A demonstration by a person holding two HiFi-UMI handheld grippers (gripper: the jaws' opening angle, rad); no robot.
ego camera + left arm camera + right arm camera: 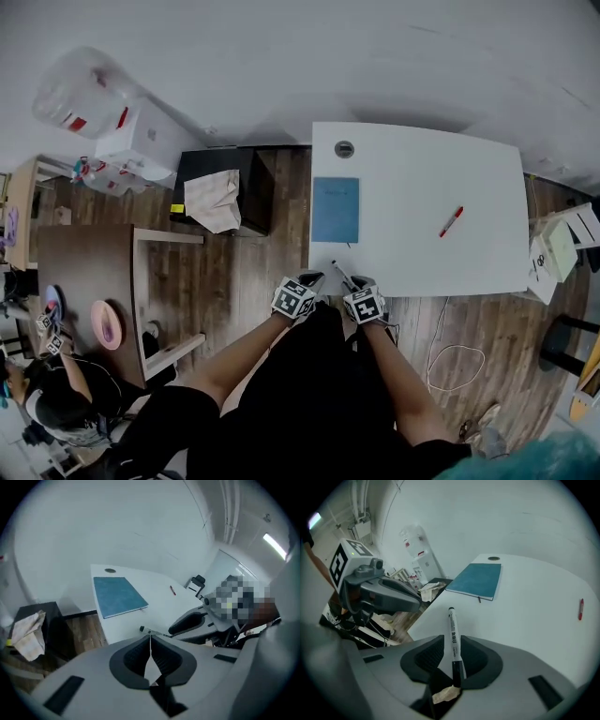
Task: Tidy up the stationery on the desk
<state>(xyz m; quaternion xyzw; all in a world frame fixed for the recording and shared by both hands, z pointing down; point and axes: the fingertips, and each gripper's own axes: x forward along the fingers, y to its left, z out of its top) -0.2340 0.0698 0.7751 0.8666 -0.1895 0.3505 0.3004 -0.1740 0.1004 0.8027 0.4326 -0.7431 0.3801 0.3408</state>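
Note:
On the white desk [422,169] lie a blue notebook [335,209] at the left and a red pen [451,221] in the middle. At the desk's near left corner my right gripper [356,284] is shut on a white marker with a black cap [341,274]. In the right gripper view the marker [453,637] sticks out forward between the jaws toward the notebook [478,580]. My left gripper [307,281] hangs just left of it, by the desk edge. In the left gripper view its jaws [150,639] are shut and empty.
A round grommet [344,148] sits at the desk's far left corner. A black cabinet with a crumpled cloth [225,192] stands left of the desk, a brown table [89,281] farther left. A white cable [455,361] loops on the wooden floor; white boxes [558,253] stand at the right.

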